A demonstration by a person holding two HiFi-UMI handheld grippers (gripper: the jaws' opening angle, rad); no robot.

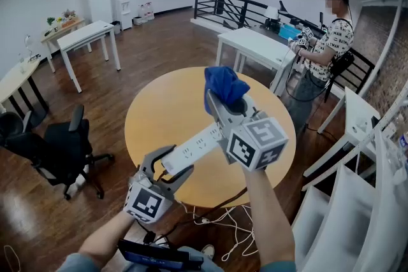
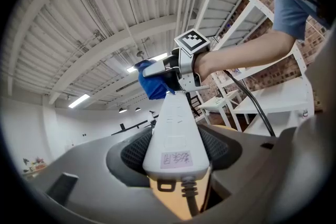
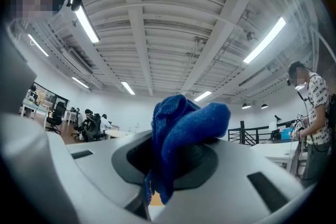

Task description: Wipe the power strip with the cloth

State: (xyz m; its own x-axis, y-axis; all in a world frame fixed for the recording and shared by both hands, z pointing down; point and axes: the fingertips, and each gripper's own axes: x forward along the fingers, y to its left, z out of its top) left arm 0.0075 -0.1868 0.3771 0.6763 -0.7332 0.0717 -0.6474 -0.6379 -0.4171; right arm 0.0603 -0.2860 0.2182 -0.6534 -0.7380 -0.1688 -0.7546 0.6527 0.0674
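The white power strip (image 1: 194, 148) is held up in the air over the round wooden table (image 1: 159, 105). My left gripper (image 1: 171, 162) is shut on its cord end, and the left gripper view shows the strip (image 2: 176, 128) clamped between the jaws of that gripper (image 2: 176, 147) with its black cord hanging below. My right gripper (image 1: 226, 108) is shut on a bunched blue cloth (image 1: 224, 87) at the strip's far end. In the right gripper view the cloth (image 3: 184, 128) fills the jaws and hides the strip. The left gripper view shows the cloth (image 2: 152, 81) at the strip's far tip.
A person (image 1: 325, 41) stands at a white table (image 1: 255, 48) at the back right. A black office chair (image 1: 57, 143) stands at the left and white shelving (image 1: 357, 200) at the right. Loose cables (image 1: 223, 220) lie on the floor below the table's near edge.
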